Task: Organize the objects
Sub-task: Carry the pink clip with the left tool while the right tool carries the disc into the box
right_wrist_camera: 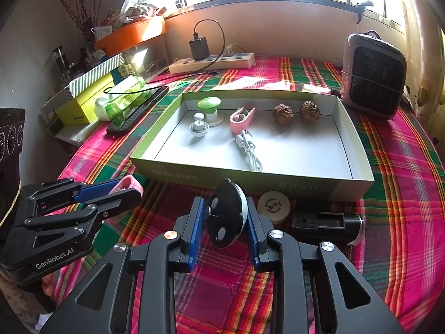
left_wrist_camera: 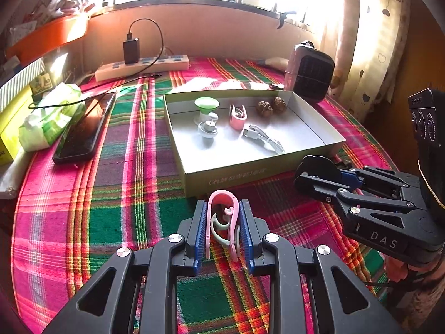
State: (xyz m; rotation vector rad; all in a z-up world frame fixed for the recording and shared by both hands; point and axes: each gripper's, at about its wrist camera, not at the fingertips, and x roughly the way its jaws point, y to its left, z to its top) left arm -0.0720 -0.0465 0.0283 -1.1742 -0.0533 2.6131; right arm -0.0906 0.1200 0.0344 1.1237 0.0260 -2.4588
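1. Nearest to me, both black grippers hover low over the plaid tablecloth (left_wrist_camera: 116,167), in front of the shallow cardboard box (right_wrist_camera: 358,150).
2. Left gripper (left_wrist_camera: 223,231): its blue pads (left_wrist_camera: 200,228) are narrowed onto a pink clip (left_wrist_camera: 224,203), which stands upright between them.
3. Right gripper (right_wrist_camera: 224,220): its pads (right_wrist_camera: 194,228) are pinched on a black-and-white round disc (right_wrist_camera: 228,211), held on edge.
4. Inside the box lie a green-topped stopper (right_wrist_camera: 209,105), a white knob (right_wrist_camera: 199,126), a second pink clip (right_wrist_camera: 241,118), a white cable (right_wrist_camera: 249,150) and 2 walnuts (right_wrist_camera: 296,111).
5. Just before the box's front wall sit a round tin (right_wrist_camera: 274,207) and a black device (right_wrist_camera: 325,222).
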